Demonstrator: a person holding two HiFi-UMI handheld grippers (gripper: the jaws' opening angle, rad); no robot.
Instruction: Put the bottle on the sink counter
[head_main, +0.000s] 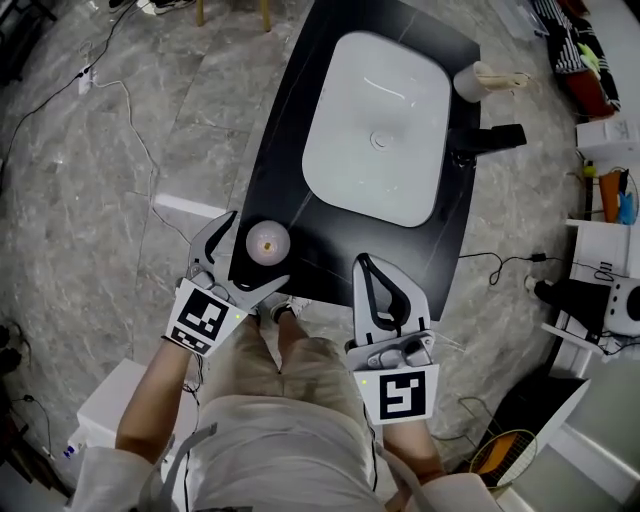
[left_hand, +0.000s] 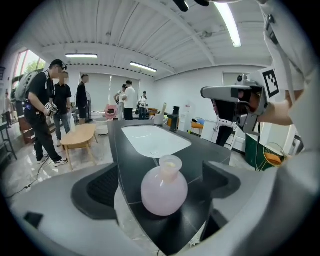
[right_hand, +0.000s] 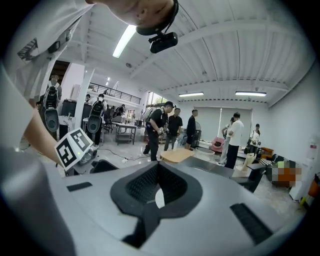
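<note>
A round pale pink bottle (head_main: 268, 241) stands upright on the near left corner of the black sink counter (head_main: 300, 130). My left gripper (head_main: 257, 250) is open, with one jaw on each side of the bottle. In the left gripper view the bottle (left_hand: 164, 190) sits between the dark pads (left_hand: 100, 190) with a gap on both sides. My right gripper (head_main: 364, 264) is shut and empty, and it points at the counter's front edge. In the right gripper view its tips (right_hand: 158, 172) meet.
A white basin (head_main: 375, 120) fills the middle of the counter. A black faucet (head_main: 490, 138) and a pale cup (head_main: 472, 82) stand at its right end. Cables (head_main: 130, 110) run over the marble floor at left. Shelves (head_main: 605, 200) line the right side. Several people stand beyond a low wooden table (left_hand: 80, 136).
</note>
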